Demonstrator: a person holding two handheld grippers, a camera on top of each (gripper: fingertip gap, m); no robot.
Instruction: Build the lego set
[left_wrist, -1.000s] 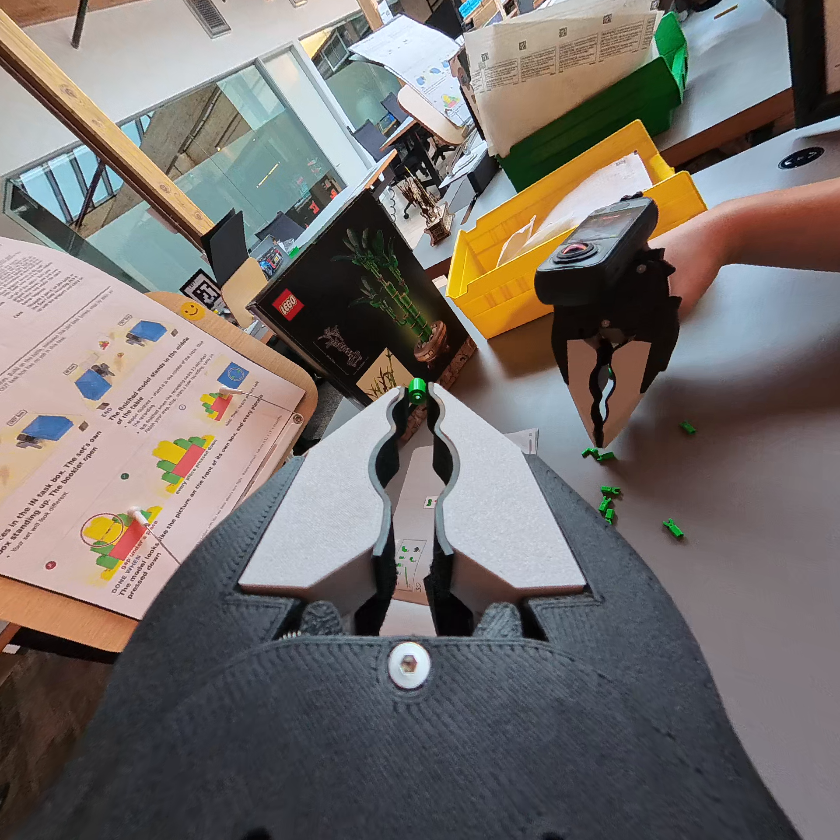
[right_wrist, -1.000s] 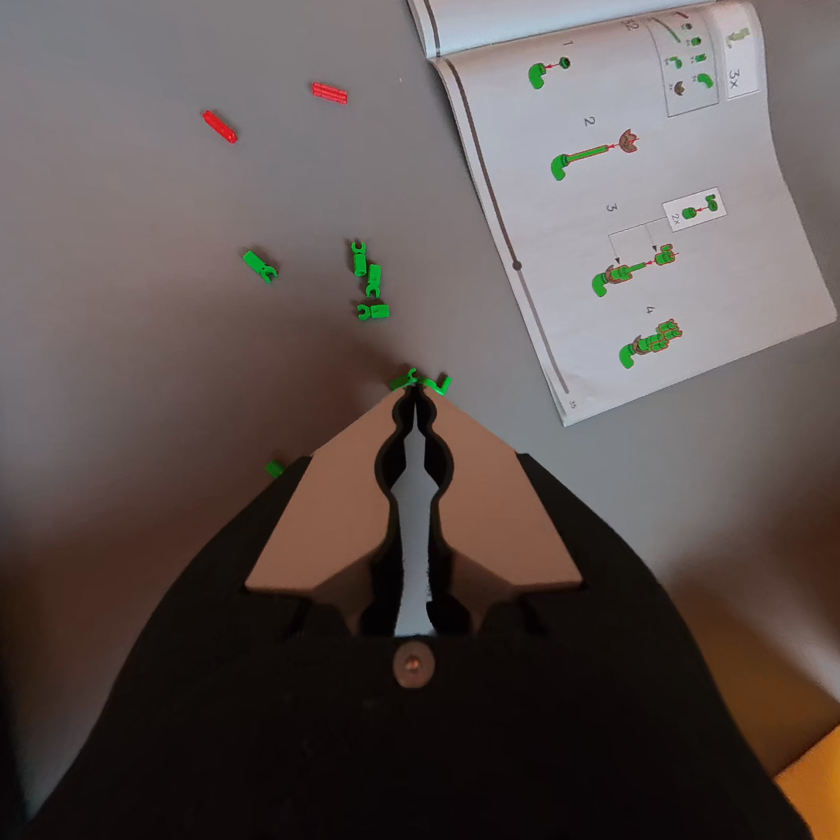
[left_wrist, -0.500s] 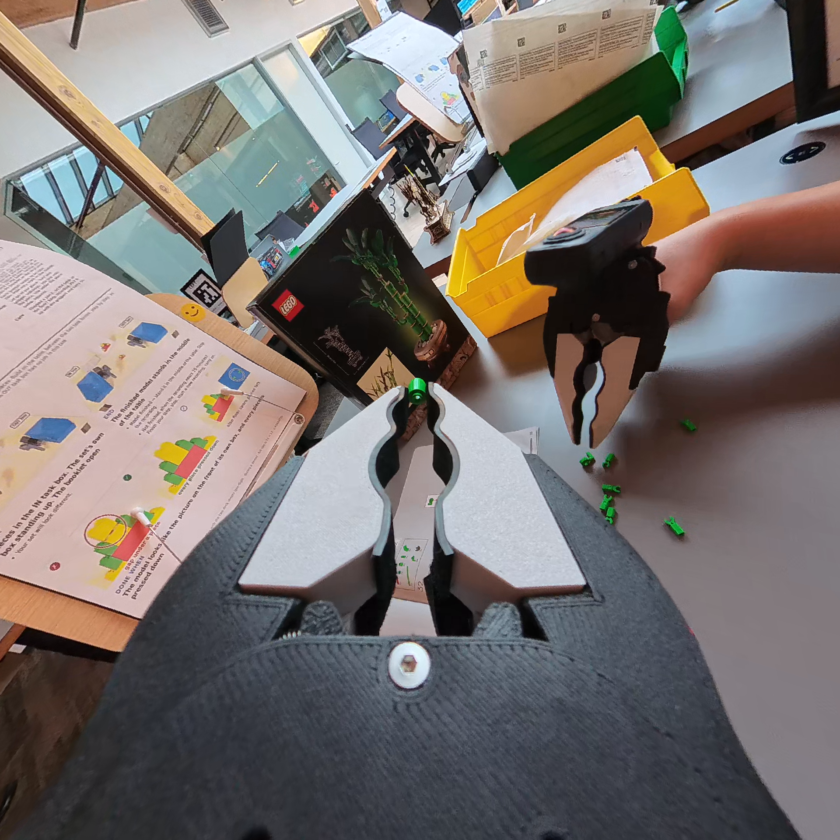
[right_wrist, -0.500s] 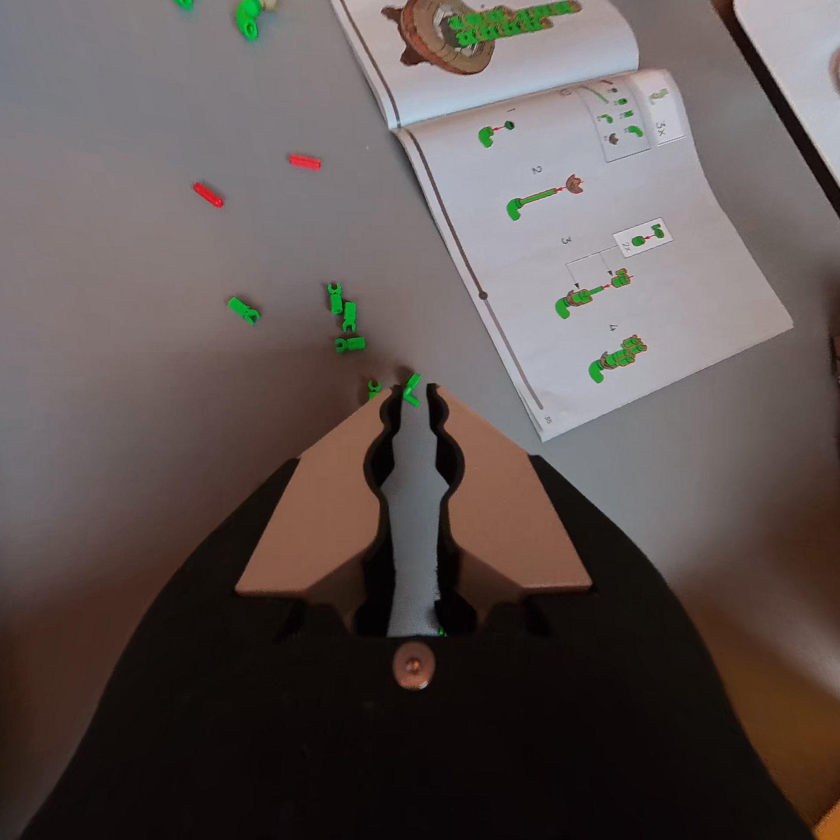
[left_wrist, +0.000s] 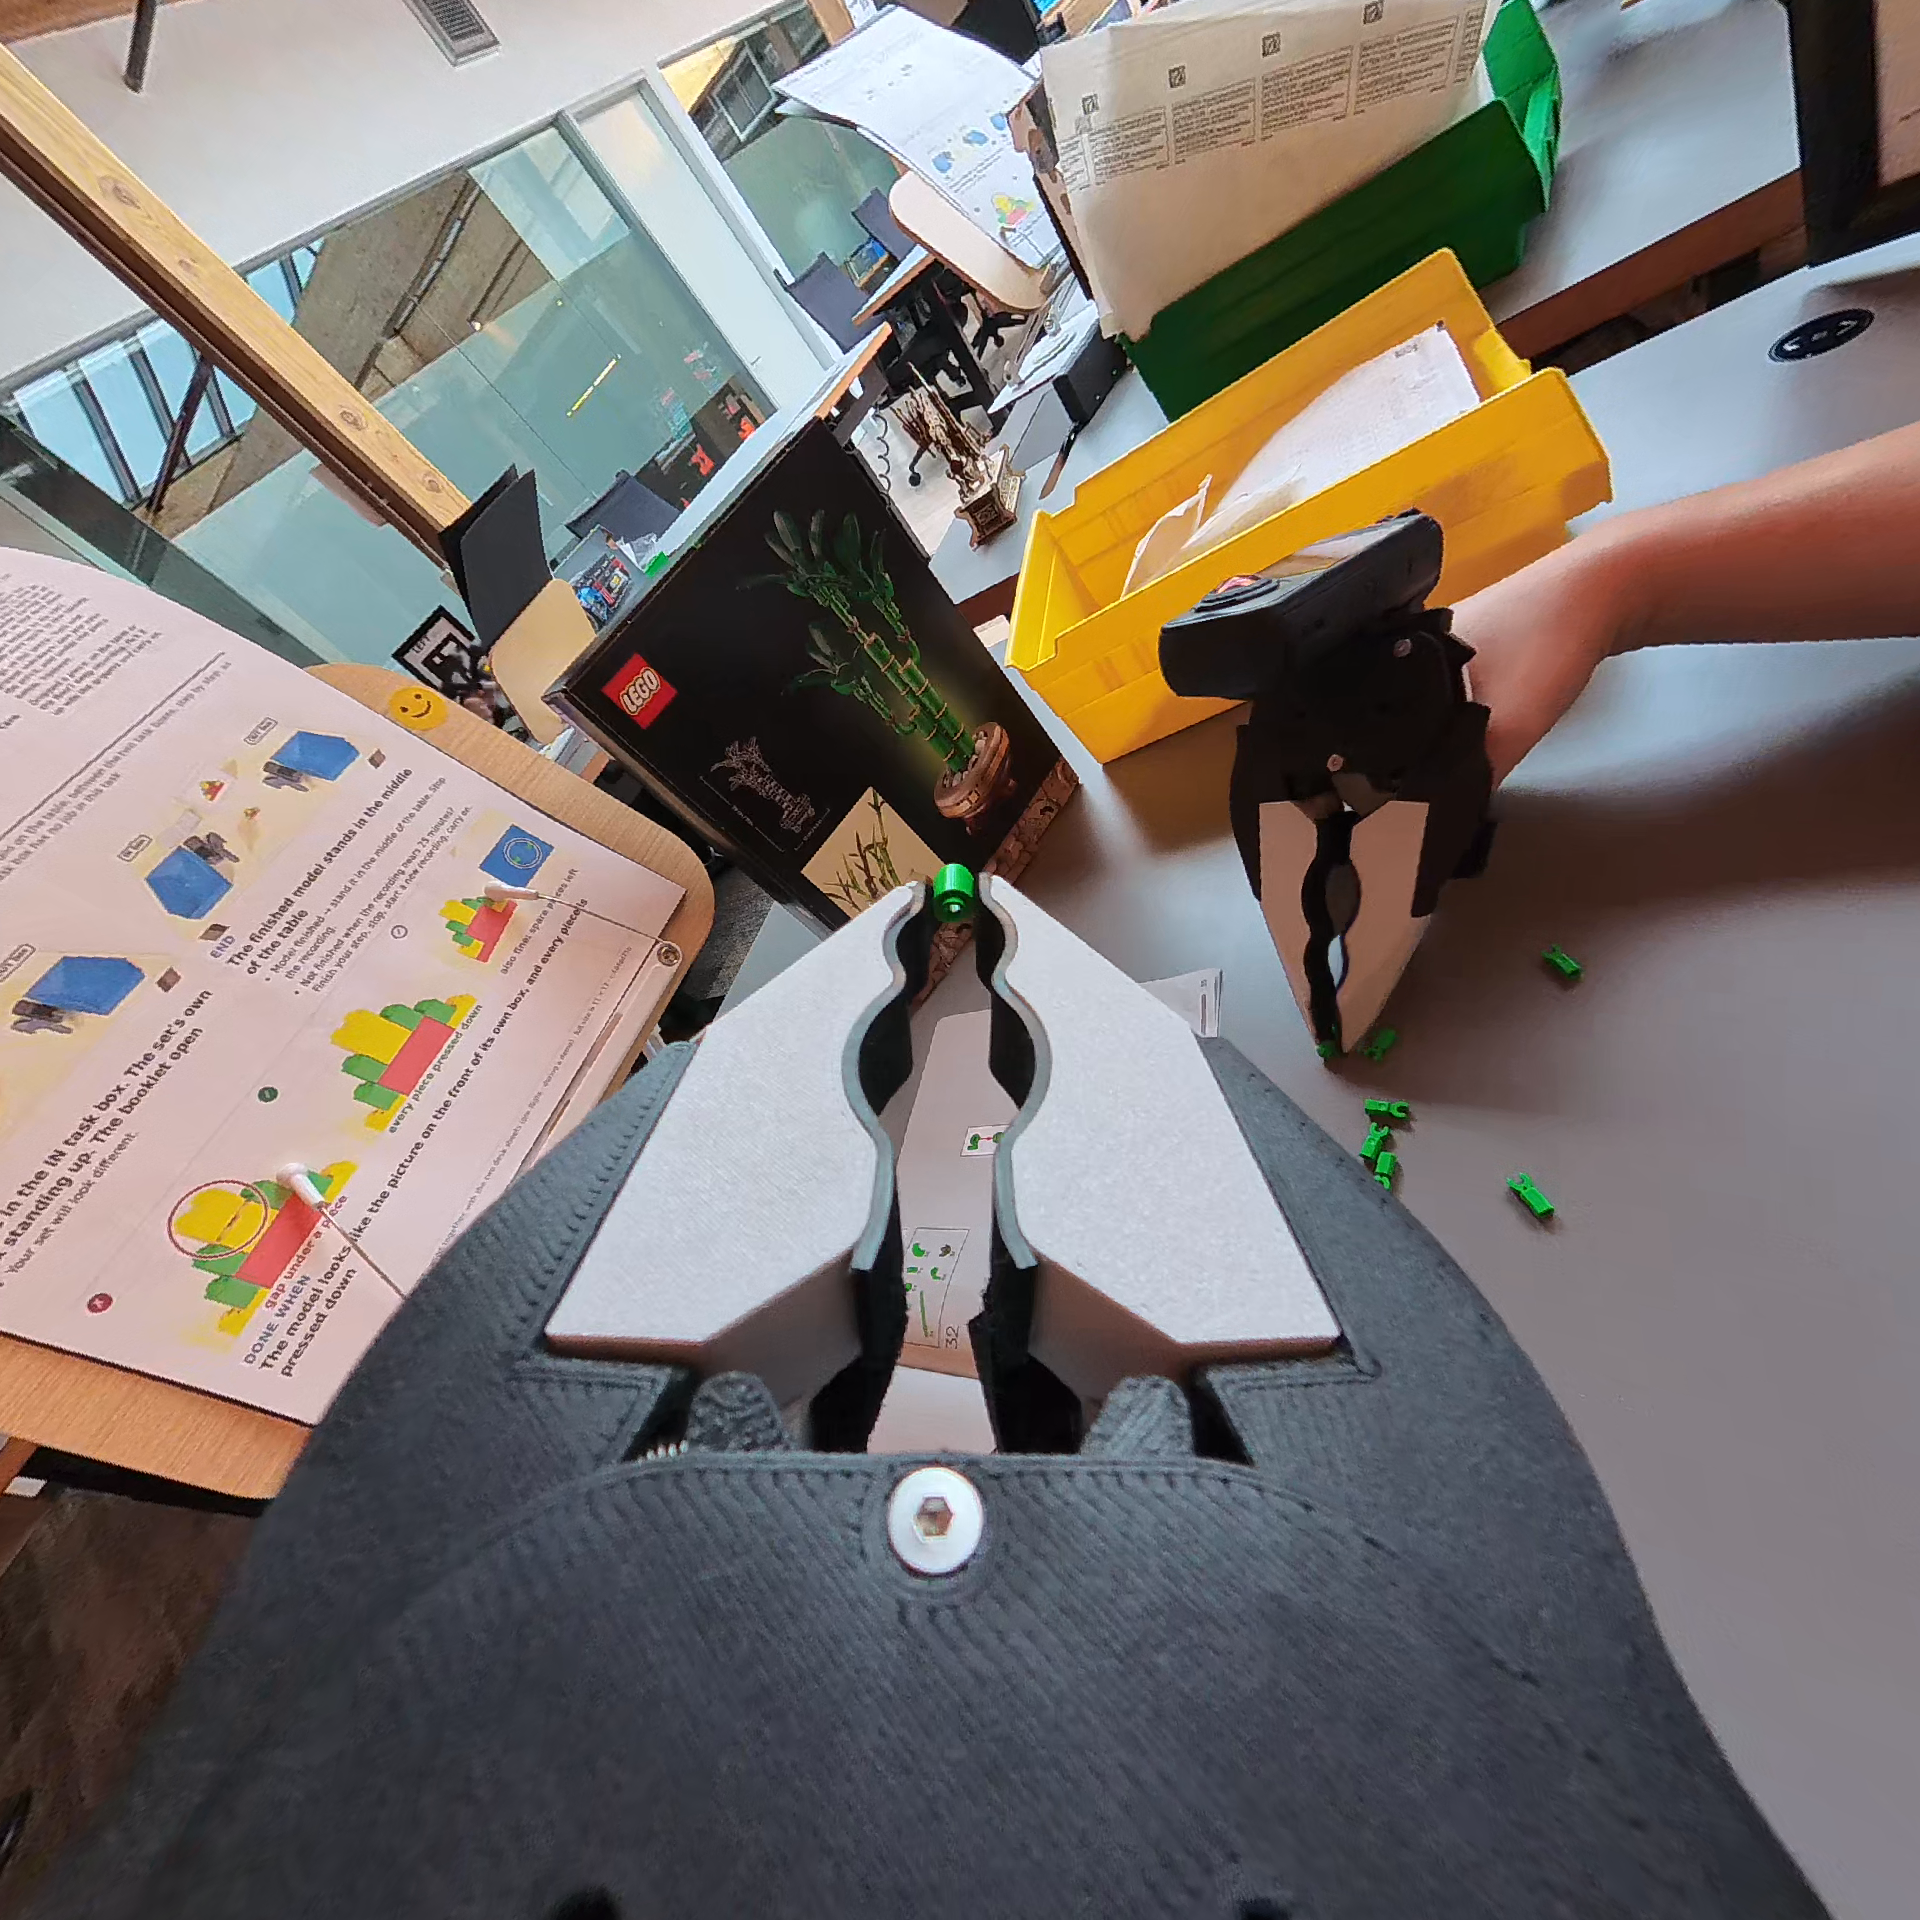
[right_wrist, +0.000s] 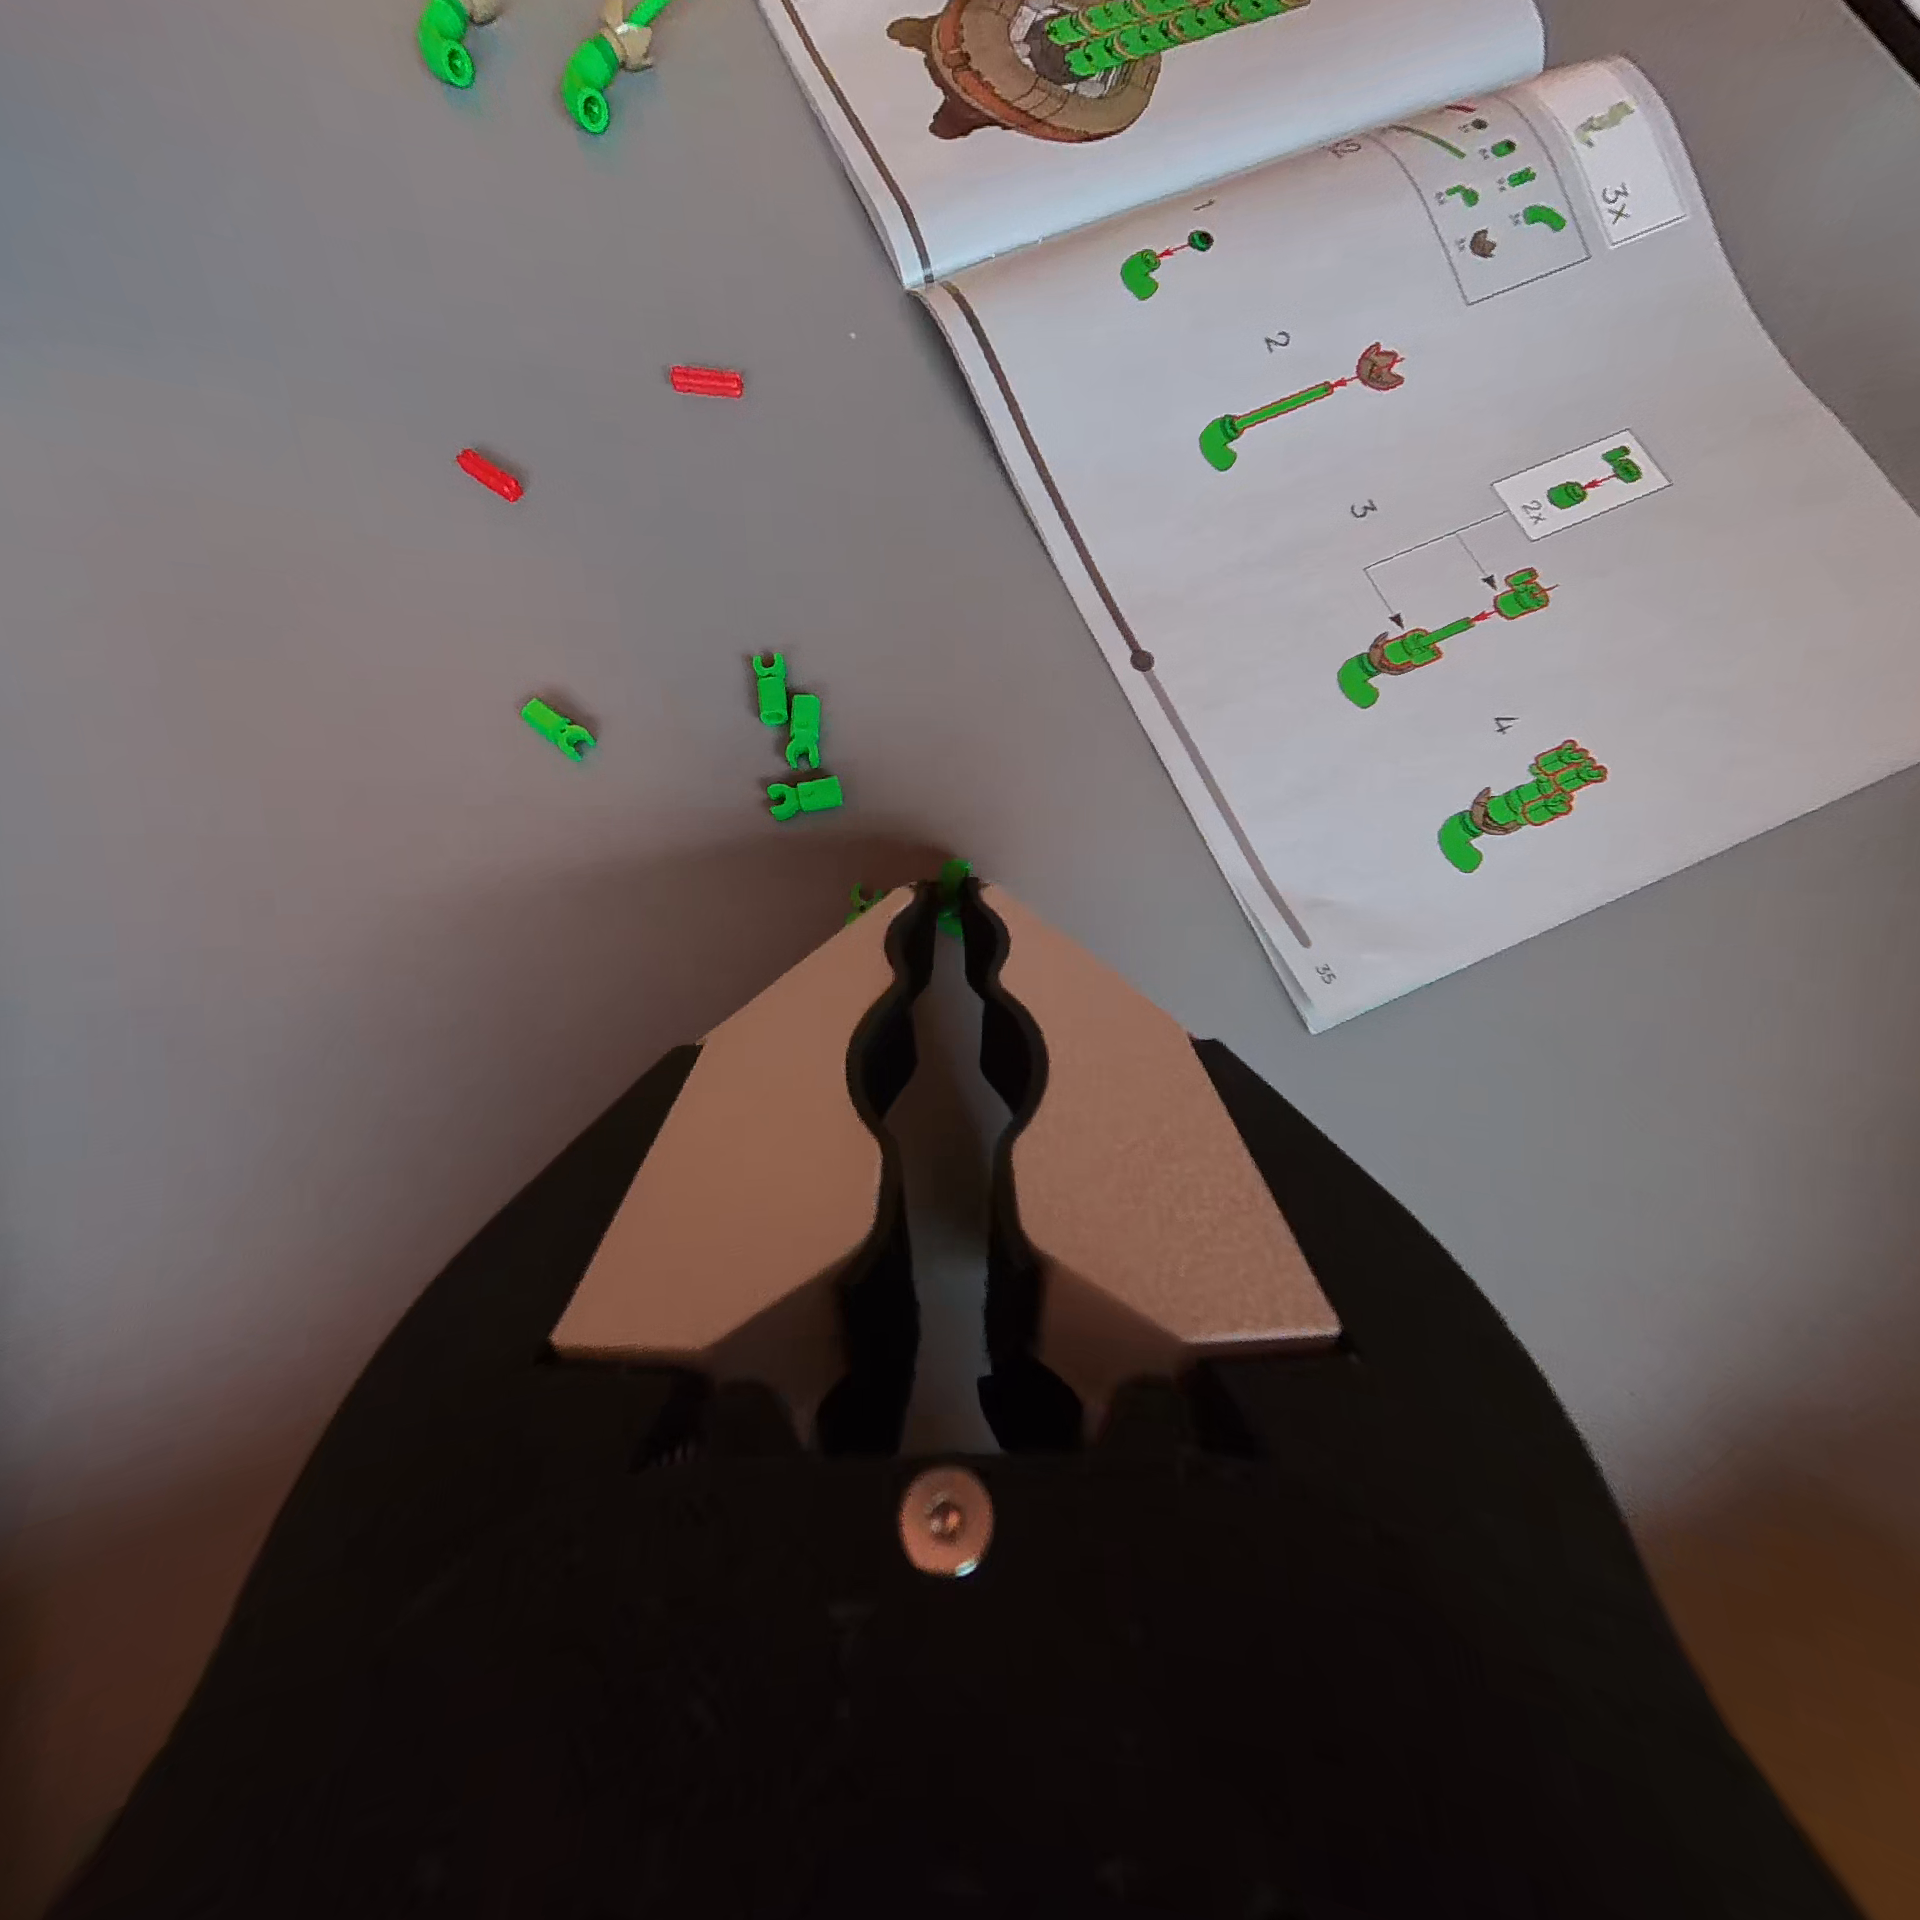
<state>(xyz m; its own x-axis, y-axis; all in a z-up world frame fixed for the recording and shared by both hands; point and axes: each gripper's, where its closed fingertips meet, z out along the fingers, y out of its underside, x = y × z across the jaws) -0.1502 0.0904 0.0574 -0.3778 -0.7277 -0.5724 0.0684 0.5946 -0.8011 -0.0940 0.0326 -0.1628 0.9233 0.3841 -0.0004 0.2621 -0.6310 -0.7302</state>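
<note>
Green clip piece (right_wrist: 951, 891), frame centre: my right gripper (right_wrist: 948, 900) pinches it at the grey table (right_wrist: 312, 935). My left gripper (left_wrist: 951, 902) clasps a green round stud (left_wrist: 952, 894), centre frame.

Grey table (right_wrist: 312, 935), plain, no pattern. Left gripper (left_wrist: 951, 899): black ribbed body, pale grey finger faces, bright green round stud (left_wrist: 952, 894) at the tips. Right gripper (right_wrist: 940, 899): black body, brownish-tan finger faces in its own view, a green clip piece (right_wrist: 951, 883) at the tips. Loose green clip pieces (right_wrist: 795, 738) mid-table; two red pins (right_wrist: 707, 380) nearer the far edge. Instruction booklet (right_wrist: 1455, 520): white pages, green and brown diagrams, grey line along the fold. Set box (left_wrist: 831, 707): black with green bamboo picture, red logo square. Yellow bin (left_wrist: 1299, 520) at the far edge, green bin (left_wrist: 1351, 239) behind it. White guide sheet (left_wrist: 260, 935) with blue, yellow, red, green drawings on a light wood board (left_wrist: 135, 1403).
</note>
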